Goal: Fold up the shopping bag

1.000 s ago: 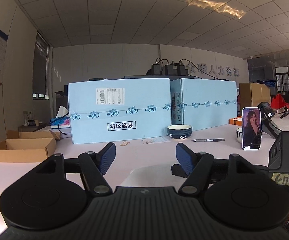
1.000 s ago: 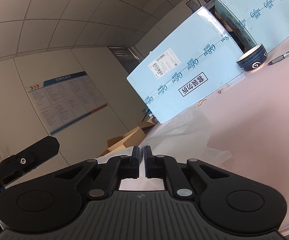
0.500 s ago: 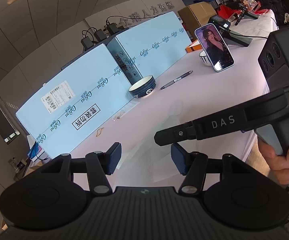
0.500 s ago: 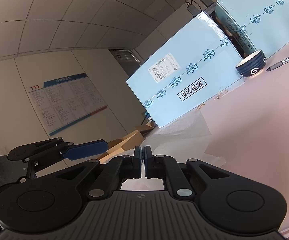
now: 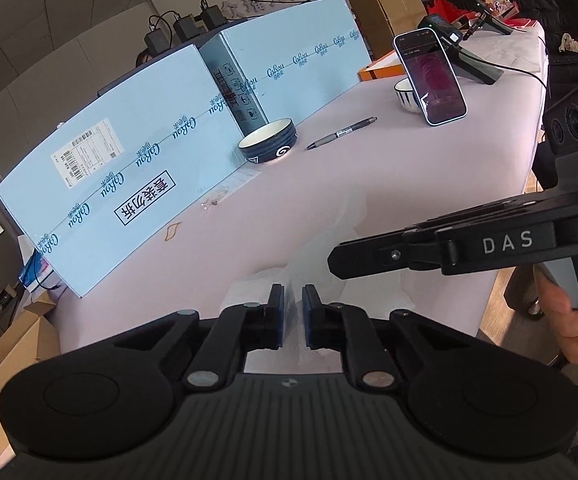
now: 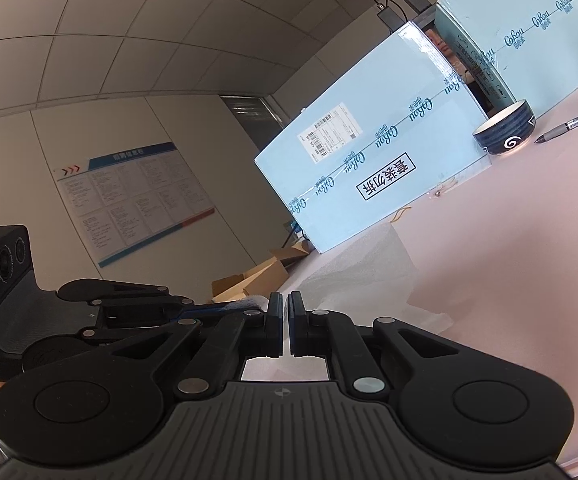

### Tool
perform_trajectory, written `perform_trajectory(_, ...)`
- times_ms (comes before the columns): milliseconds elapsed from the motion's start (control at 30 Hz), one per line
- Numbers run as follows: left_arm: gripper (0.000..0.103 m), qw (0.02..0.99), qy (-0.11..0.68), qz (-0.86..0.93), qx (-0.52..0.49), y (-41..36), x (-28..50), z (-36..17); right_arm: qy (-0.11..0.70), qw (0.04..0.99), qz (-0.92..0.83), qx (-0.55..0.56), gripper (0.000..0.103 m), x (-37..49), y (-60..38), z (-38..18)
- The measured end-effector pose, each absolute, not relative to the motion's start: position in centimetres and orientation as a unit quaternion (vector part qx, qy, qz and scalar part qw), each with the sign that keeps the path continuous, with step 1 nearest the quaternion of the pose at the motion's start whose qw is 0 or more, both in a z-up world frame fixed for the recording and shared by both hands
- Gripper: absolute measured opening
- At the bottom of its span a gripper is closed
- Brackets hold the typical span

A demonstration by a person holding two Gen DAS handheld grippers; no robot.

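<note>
Translucent plastic shopping bag (image 5: 309, 256) lying limp, light, slippery on bench (image 5: 409, 168). Left tongs (image 5: 293, 294) pinching bag's near edge; right tongs (image 6: 285, 304) clamping same edge. Gripping hems advisable.

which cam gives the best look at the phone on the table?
Left wrist view. The phone stands upright there with its lit screen fully visible, behind the pen and beside a small white bowl. The right wrist view catches only a dark sliver of it, cut off at the top right corner.
</note>
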State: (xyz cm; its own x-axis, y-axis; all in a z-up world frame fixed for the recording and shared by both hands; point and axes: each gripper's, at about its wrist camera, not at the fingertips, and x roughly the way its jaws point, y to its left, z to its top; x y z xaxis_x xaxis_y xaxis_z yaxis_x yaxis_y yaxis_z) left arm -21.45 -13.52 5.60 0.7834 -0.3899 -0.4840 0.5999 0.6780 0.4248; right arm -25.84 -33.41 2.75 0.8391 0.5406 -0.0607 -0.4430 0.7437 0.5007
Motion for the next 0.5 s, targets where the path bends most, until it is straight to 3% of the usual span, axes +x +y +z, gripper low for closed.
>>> perform_trajectory(267,0.000,0.934,0.144,-0.219,0.244,-10.0,-21.1,7.4,0.104,0.929,0.257,0.247,0.002,-25.5,-33.2,2.7)
perform_trajectory(500,0.001,0.943,0.160,-0.202,0.213,-7.0,-19.9,6.1,0.093,0.934,0.222,0.264,0.001,-25.3,-33.9,2.8)
